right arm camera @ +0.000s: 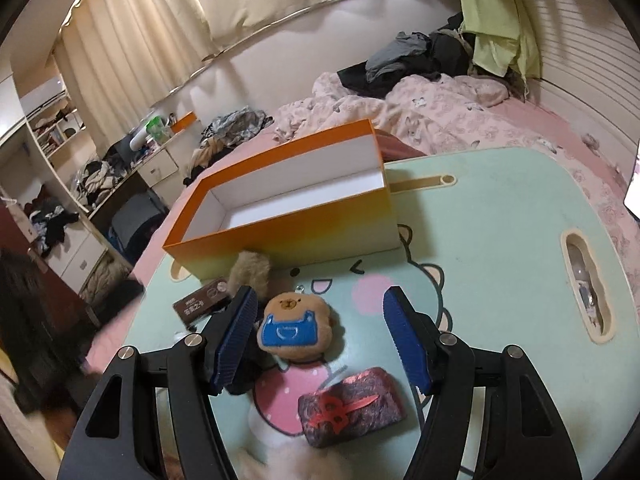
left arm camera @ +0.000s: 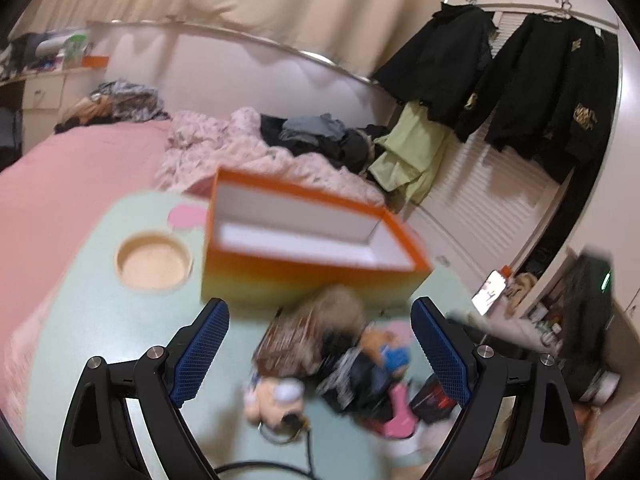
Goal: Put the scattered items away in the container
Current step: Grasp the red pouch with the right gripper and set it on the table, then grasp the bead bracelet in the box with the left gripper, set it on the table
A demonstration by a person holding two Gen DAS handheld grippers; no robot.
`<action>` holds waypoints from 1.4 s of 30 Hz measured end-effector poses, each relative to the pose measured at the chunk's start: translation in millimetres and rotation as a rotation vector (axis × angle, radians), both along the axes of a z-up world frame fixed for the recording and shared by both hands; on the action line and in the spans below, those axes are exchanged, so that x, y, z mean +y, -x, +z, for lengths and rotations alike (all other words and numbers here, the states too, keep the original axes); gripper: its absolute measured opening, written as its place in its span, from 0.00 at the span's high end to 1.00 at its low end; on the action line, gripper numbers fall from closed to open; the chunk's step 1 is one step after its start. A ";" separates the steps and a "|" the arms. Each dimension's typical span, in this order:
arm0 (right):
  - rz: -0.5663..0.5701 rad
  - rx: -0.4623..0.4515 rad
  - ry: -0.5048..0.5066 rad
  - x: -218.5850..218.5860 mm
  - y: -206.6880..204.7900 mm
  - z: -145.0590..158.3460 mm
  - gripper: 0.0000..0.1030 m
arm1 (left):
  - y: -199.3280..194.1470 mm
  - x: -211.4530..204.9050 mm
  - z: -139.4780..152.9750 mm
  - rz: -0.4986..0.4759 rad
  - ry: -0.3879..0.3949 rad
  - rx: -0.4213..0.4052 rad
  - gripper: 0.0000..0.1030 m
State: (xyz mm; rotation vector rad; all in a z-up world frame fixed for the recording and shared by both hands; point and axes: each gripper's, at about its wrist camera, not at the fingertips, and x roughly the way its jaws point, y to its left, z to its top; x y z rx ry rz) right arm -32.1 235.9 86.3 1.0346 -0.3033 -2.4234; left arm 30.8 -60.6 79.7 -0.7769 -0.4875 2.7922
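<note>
The bear plush (right arm camera: 294,330) lies flat on the mint worktop (right arm camera: 500,240), just ahead of the right gripper (right arm camera: 320,340), nearer its left finger, its body running left-right across the spread, empty jaws. The right hand looks the nearer one. Beyond it stands the empty orange box (right arm camera: 280,216). The left gripper (left arm camera: 320,352), also spread wide and holding nothing, hangs over the blurred pile. Only the right view shows the patterned pouch (right arm camera: 352,406) clearly; only the left shows the round cup recess (left arm camera: 154,261).

Box (right arm camera: 288,216) behind bear toy (right arm camera: 294,330) — pouch (right arm camera: 352,406) in front.
</note>
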 end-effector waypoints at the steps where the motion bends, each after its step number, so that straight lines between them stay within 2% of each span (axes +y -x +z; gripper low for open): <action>1: 0.003 -0.003 -0.010 -1.5 -0.5 1.0 0.36 | 8.1 2.2 12.2 -0.003 0.031 -0.019 0.11; 4: 0.011 0.004 -0.035 -9.5 -6.0 4.6 0.36 | 43.5 15.1 34.6 -0.021 0.168 -0.140 0.11; 5: 0.015 0.006 -0.043 -12.0 -7.4 4.9 0.36 | 57.0 18.0 37.1 -0.031 0.183 -0.188 0.11; 8: 0.037 0.016 -0.071 -20.5 -12.5 6.2 0.36 | 90.4 21.4 33.8 -0.034 0.151 -0.293 0.11; 11: 0.020 0.063 -0.152 -28.4 -17.9 5.7 0.36 | 121.2 37.4 17.4 -0.061 0.194 -0.390 0.11; 14: 0.016 0.082 -0.227 -34.9 -20.4 3.0 0.36 | 138.6 47.3 -1.2 -0.054 0.225 -0.450 0.11; 17: 0.014 0.083 -0.244 -36.0 -21.2 1.0 0.36 | 148.6 52.1 -15.0 -0.048 0.233 -0.489 0.11; 22: 0.017 0.077 -0.234 -33.1 -21.2 1.2 0.36 | 149.5 62.6 -19.3 -0.025 0.318 -0.484 0.11; 33: 0.010 0.071 -0.223 -28.3 -19.9 2.1 0.36 | 148.4 64.4 -21.1 -0.007 0.331 -0.473 0.11; 40: 0.011 0.057 -0.220 -27.3 -19.1 -0.7 0.36 | 148.9 60.2 -15.5 0.018 0.397 -0.450 0.11; 42: 0.009 0.052 -0.216 -26.1 -18.1 -1.5 0.36 | 146.9 56.1 -9.8 0.039 0.442 -0.431 0.11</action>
